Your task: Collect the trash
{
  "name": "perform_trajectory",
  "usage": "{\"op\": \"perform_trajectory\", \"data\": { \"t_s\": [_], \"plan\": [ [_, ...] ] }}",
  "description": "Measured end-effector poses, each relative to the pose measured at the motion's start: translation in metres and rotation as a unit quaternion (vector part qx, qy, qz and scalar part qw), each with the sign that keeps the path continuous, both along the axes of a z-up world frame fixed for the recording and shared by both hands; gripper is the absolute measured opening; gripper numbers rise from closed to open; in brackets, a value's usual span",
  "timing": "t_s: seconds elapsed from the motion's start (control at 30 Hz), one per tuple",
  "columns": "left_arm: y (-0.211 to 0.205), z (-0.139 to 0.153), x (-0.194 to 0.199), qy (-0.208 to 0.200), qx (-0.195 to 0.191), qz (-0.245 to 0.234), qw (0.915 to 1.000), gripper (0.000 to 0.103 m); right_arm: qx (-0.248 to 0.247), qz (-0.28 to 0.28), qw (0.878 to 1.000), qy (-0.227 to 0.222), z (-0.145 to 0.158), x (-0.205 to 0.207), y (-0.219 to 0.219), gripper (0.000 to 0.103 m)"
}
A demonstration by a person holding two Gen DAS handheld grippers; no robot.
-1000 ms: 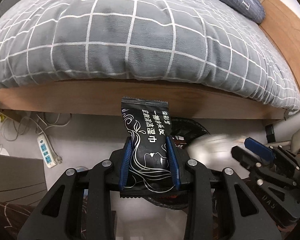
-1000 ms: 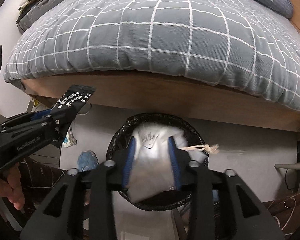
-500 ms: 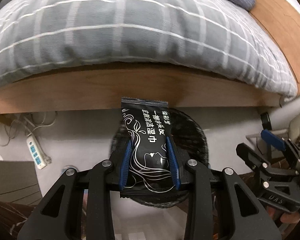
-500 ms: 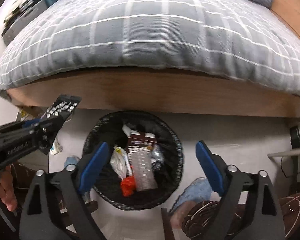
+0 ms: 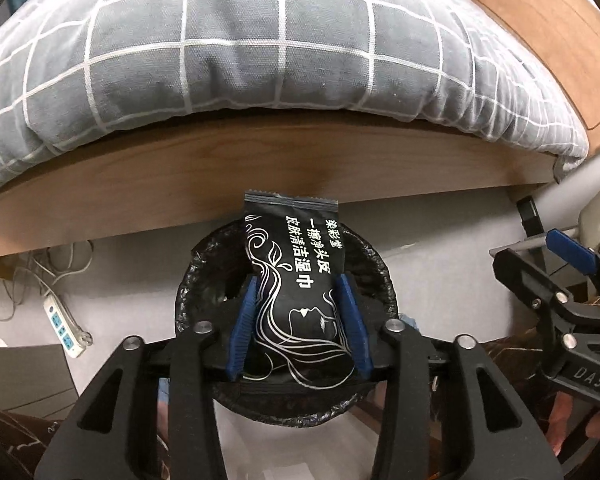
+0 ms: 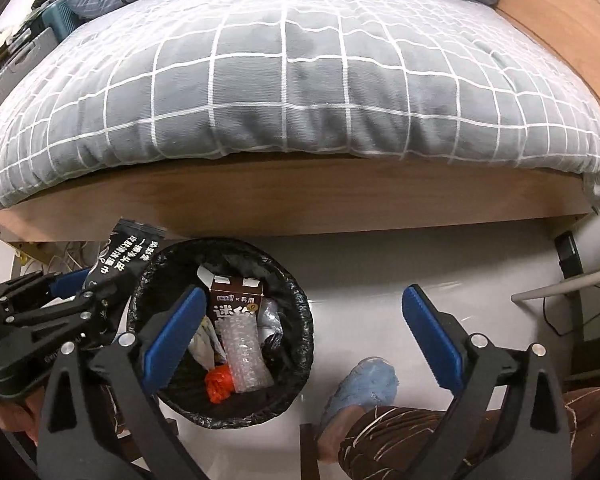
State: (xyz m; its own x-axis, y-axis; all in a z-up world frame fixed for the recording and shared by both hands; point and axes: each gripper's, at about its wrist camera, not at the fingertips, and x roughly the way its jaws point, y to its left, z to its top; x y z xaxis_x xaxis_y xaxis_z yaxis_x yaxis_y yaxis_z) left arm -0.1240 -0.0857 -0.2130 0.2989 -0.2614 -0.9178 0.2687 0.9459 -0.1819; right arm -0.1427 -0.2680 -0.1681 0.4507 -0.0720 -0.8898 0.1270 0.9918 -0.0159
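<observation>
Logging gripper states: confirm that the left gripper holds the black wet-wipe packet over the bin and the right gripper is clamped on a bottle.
Wrong about the right gripper: the right wrist view shows it open and empty. The left gripper does hold the black wet-wipe packet over the bin.

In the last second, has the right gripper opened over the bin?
Yes. The right gripper now stands open; earlier it was shut on white trash above the bin, and now holds nothing.

Black tongs (image 5: 296, 320), blue ridged pads (image 6: 430, 332), silver screws; brown patterned trousers (image 6: 440, 436)
</observation>
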Motion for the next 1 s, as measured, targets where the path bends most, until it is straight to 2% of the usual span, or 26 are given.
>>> {"op": "perform_trajectory", "data": {
  "t_s": [0.13, 0.3, 0.37, 0.47, 0.67, 0.73, 0.8, 0.9, 1.0],
  "plan": [
    [0.005, -0.002, 0.0, -0.008, 0.012, 0.012, 0.9998, 0.064, -0.002, 0.005, 1.0, 0.0, 0.0, 0.001, 0.003, 0.095],
    [0.015, -0.002, 0.001, -0.018, 0.025, 0.028, 0.9991, 0.08, -0.004, 0.012, 1.0, -0.006, 0.008, 0.003, 0.008, 0.095],
    [0.019, 0.004, 0.002, -0.031, 0.032, 0.034, 0.9984, 0.084, -0.002, 0.013, 1.0, -0.011, 0.012, 0.005, 0.01, 0.095],
    [0.031, 0.021, 0.001, -0.054, 0.032, 0.053, 0.9966, 0.096, 0.001, 0.017, 1.0, -0.025, 0.02, 0.005, 0.015, 0.095],
    [0.045, 0.067, -0.003, -0.1, 0.035, 0.075, 0.9915, 0.097, -0.024, 0.038, 0.996, -0.083, 0.061, 0.002, 0.034, 0.095],
    [0.051, 0.083, -0.006, -0.109, 0.033, 0.082, 0.9901, 0.097, -0.018, 0.034, 0.995, -0.094, 0.077, 0.001, 0.033, 0.095],
    [0.058, 0.107, -0.01, -0.122, 0.026, 0.091, 0.988, 0.097, -0.002, 0.032, 0.994, -0.108, 0.095, -0.001, 0.031, 0.095],
    [0.064, 0.136, -0.016, -0.133, 0.008, 0.096, 0.9865, 0.097, -0.015, 0.036, 0.99, -0.132, 0.126, -0.009, 0.035, 0.095],
    [0.063, 0.168, -0.027, -0.163, 0.01, 0.096, 0.9819, 0.097, -0.019, 0.036, 0.988, -0.148, 0.152, -0.018, 0.036, 0.095]
  ]
}}
